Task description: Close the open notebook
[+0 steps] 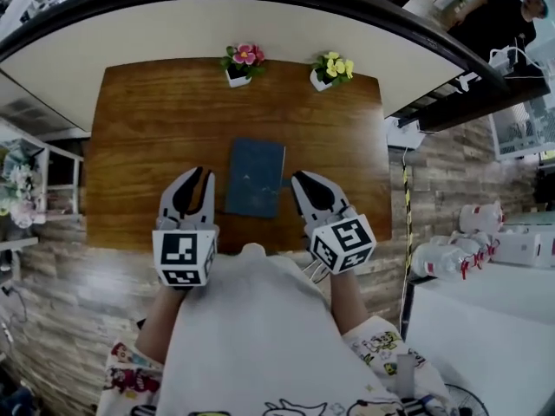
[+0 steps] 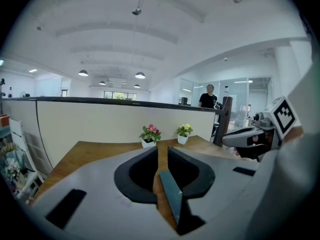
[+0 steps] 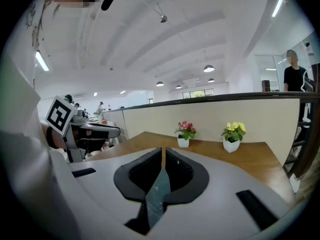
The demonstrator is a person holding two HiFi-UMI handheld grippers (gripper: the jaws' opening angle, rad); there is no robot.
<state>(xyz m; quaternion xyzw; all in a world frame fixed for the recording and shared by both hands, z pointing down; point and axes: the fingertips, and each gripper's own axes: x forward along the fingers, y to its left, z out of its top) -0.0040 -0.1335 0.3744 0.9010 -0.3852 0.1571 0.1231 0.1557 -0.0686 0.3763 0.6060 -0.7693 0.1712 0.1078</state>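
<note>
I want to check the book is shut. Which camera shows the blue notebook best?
The head view: it looks down on the whole notebook, lying closed on the table. Both gripper views catch only a thin blue strip of it beyond their jaws.

Surface: brown wooden bench [image 1: 147, 146]
Middle: closed blue notebook [image 1: 255, 178]
Far edge: pink flower pot [image 1: 241, 63] left, yellow flower pot [image 1: 330, 71] right

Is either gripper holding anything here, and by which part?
Nothing is held: left gripper and right gripper are empty; the closed notebook lies free on the table.
</note>
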